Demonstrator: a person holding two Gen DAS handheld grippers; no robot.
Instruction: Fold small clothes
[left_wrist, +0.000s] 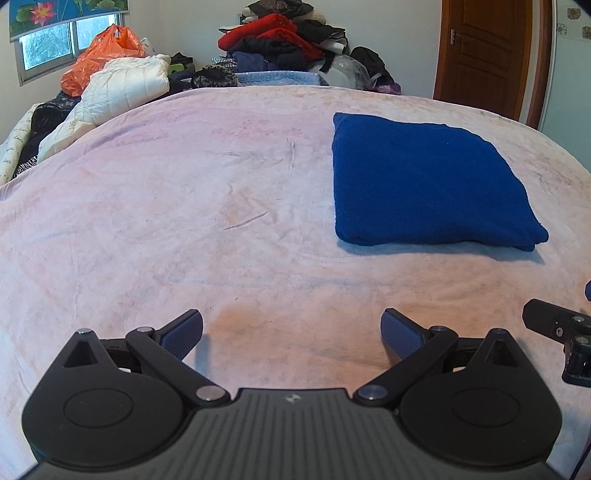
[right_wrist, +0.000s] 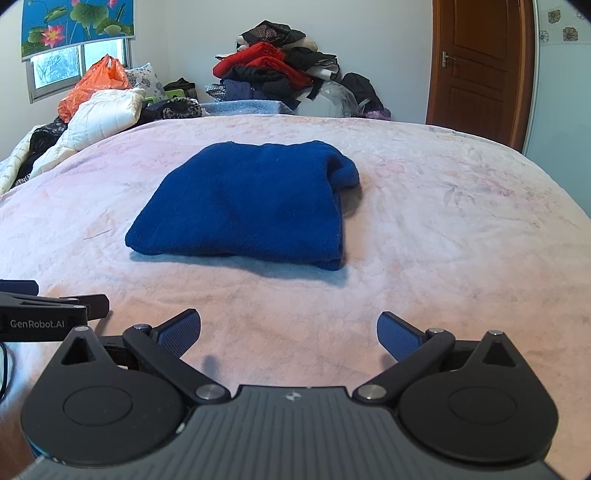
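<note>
While the blue sweater (right_wrist: 243, 203) lies folded on the pink blanket (left_wrist: 184, 206), your left gripper (left_wrist: 291, 332) and right gripper (right_wrist: 289, 332) gape empty; fetch another garment.

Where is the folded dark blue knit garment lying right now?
The folded dark blue knit garment lies flat on the pale pink bedspread, ahead of the open right gripper and to the right of the open left gripper; neither touches it.

Fuzzy knit blue garment (right_wrist: 243, 206) on seemingly fleecy matt pink blanket (right_wrist: 443, 229).
</note>
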